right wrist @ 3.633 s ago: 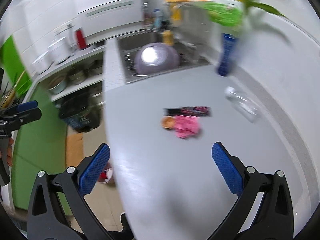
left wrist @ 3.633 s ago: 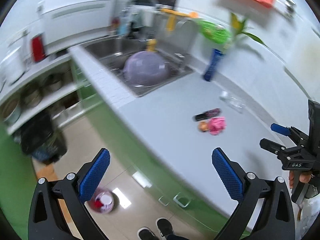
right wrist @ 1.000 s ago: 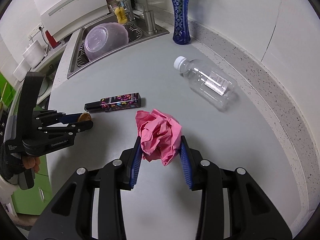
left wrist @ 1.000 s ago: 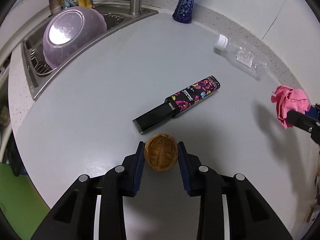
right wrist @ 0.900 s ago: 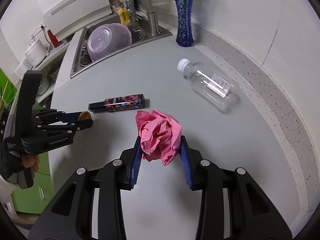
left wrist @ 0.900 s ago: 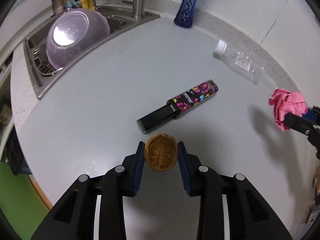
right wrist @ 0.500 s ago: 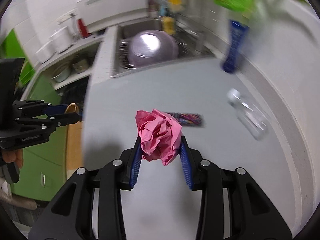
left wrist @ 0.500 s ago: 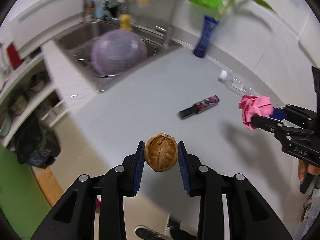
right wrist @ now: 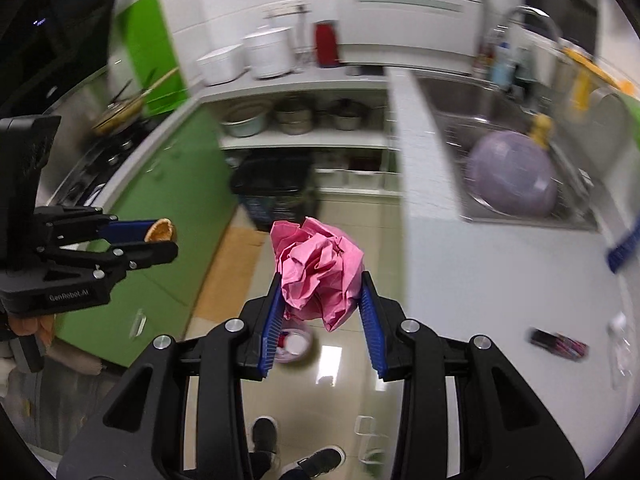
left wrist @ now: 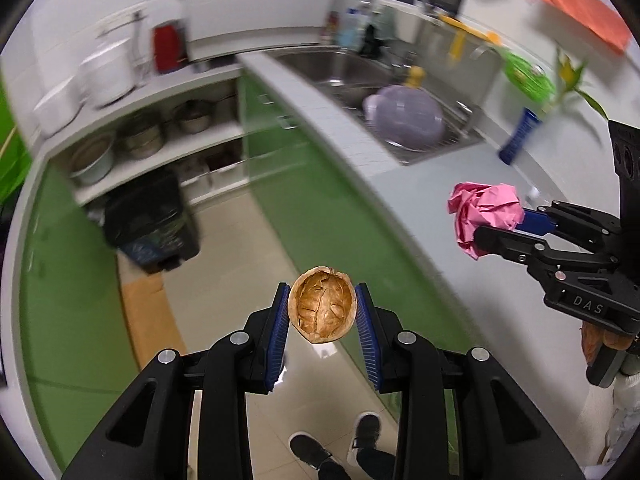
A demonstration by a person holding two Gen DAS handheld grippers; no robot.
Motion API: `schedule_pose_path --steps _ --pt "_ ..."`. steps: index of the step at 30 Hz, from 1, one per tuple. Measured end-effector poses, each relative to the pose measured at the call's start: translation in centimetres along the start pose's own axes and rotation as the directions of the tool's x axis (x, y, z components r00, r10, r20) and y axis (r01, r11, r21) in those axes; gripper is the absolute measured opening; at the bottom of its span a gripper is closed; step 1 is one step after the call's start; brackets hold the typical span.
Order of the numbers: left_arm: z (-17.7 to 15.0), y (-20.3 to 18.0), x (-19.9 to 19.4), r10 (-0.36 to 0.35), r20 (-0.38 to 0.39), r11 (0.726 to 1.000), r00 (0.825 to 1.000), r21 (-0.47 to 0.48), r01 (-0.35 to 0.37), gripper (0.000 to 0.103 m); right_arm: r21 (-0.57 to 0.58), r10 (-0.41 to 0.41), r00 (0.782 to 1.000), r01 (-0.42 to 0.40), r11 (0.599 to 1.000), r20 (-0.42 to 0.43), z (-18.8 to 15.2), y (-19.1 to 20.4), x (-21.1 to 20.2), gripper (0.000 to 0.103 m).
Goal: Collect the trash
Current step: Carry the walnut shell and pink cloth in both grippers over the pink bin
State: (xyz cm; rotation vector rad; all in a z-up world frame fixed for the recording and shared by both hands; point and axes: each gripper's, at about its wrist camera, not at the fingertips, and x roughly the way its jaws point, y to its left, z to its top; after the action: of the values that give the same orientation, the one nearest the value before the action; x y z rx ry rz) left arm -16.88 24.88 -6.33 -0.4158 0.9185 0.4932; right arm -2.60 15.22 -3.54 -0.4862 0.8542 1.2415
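Observation:
My left gripper [left wrist: 322,312] is shut on a brown walnut shell half [left wrist: 322,309] and holds it in the air over the kitchen floor. My right gripper [right wrist: 320,292] is shut on a crumpled pink paper ball [right wrist: 318,268], also over the floor. The right gripper with the pink paper [left wrist: 484,212] shows at the right of the left wrist view. The left gripper with the shell [right wrist: 160,232] shows at the left of the right wrist view. A black trash bin [right wrist: 276,192] stands on the floor by the shelves; it also shows in the left wrist view [left wrist: 150,220].
The grey counter [right wrist: 500,280] is to the right with a dark patterned tube [right wrist: 558,344] and a clear bottle [right wrist: 620,340] on it. A purple bowl [left wrist: 404,118] lies in the sink. A small red and white container [right wrist: 294,344] sits on the floor below. Green cabinets [left wrist: 320,200] line both sides.
Both grippers have swung left off the counter and now face the floor and the black bin, each still holding its piece of trash.

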Motion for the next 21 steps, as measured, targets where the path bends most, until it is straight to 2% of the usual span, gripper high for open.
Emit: schedule_pose_path --steps 4,8,12,15,20,21 --pt "-1.6 4.5 0.5 0.028 -0.005 0.996 1.000 -0.088 -0.028 0.033 -0.056 0.054 0.998 -0.057 0.997 -0.039 1.4 4.5 4.1 0.036" --pt "-4.1 9.1 3.3 0.039 -0.028 0.986 0.999 -0.163 -0.043 0.033 -0.106 0.071 0.994 -0.080 0.991 -0.086 1.4 7.3 9.7 0.036" --pt "-7.8 13.3 11.1 0.027 -0.060 0.978 0.998 -0.204 -0.039 0.033 -0.127 0.051 0.991 -0.067 0.990 -0.125 -1.1 8.4 17.4 0.036" --pt "-11.3 15.9 18.1 0.012 -0.089 0.973 0.996 -0.228 -0.032 0.033 -0.116 0.039 0.987 -0.058 0.992 -0.157 -4.6 8.3 24.7 0.036" --pt "-16.4 19.0 28.6 -0.030 -0.114 0.964 0.993 -0.265 -0.001 0.033 -0.109 0.029 0.982 -0.050 0.993 -0.185 -9.4 7.2 33.1 0.036" --pt "-16.9 19.5 29.8 -0.036 -0.119 0.963 0.992 -0.271 0.003 0.041 -0.109 0.022 0.981 -0.044 0.993 -0.191 -10.5 6.8 34.9 0.036"
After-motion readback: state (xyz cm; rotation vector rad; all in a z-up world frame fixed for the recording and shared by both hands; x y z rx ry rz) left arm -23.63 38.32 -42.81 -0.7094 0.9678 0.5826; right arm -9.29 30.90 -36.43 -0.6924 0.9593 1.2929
